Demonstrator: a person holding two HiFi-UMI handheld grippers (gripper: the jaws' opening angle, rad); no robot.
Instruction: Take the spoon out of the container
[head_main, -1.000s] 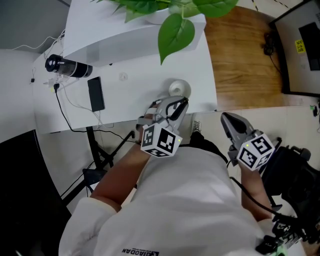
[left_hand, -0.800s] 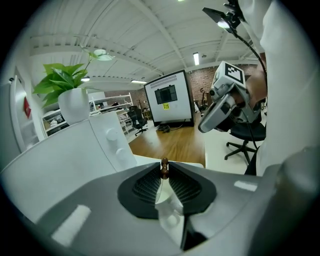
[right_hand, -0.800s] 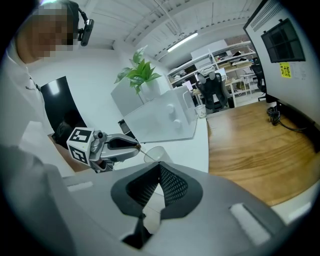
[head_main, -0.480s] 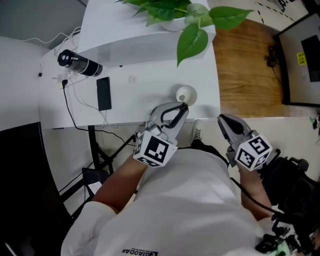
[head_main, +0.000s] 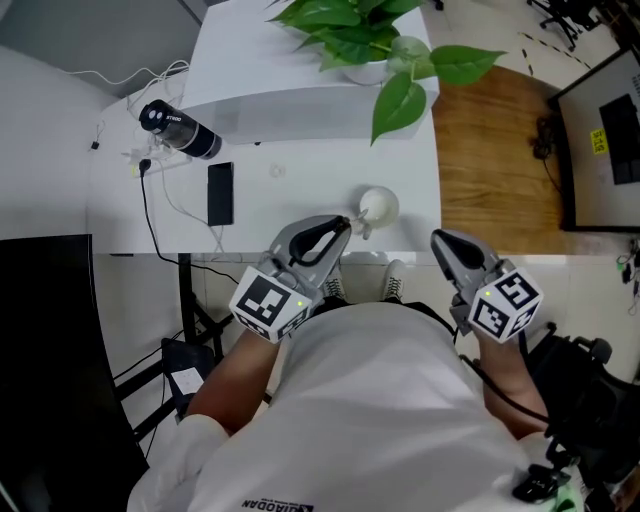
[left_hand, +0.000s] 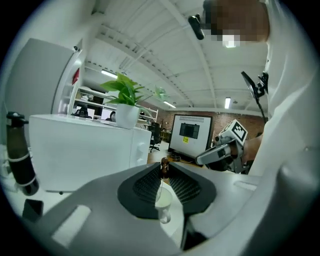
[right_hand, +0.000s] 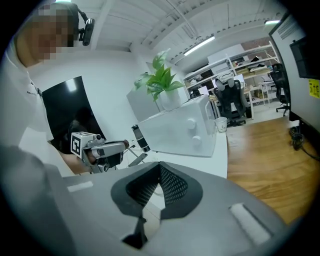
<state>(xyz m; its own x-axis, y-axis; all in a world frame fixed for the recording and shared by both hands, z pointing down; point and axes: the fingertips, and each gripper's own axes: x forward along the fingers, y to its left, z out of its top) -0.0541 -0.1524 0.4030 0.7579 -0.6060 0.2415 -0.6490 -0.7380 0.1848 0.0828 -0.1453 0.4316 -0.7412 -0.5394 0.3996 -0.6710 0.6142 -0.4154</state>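
A small white cup (head_main: 379, 206) stands near the front right corner of the white table (head_main: 270, 215). My left gripper (head_main: 343, 225) reaches to it from the front left and is shut on the spoon. In the left gripper view the spoon's brown knob (left_hand: 164, 165) sits pinched at the jaw tips (left_hand: 164, 172). Its thin shaft runs down to the cup (left_hand: 163, 198); whether the bowl end is still inside I cannot tell. My right gripper (head_main: 443, 242) hangs off the table's front edge, right of the cup, shut with nothing in it (right_hand: 160, 169).
A dark bottle (head_main: 180, 130) and a black phone (head_main: 220, 193) with white cables lie at the table's left. A white box-shaped appliance (head_main: 300, 100) with a potted plant (head_main: 365, 45) on top fills the back. Wooden floor and a monitor (head_main: 605, 130) lie to the right.
The left gripper has swung from right in front of the cup to its front left, still gripping the spoon. The right gripper has hardly moved. The head camera's aim has shifted.
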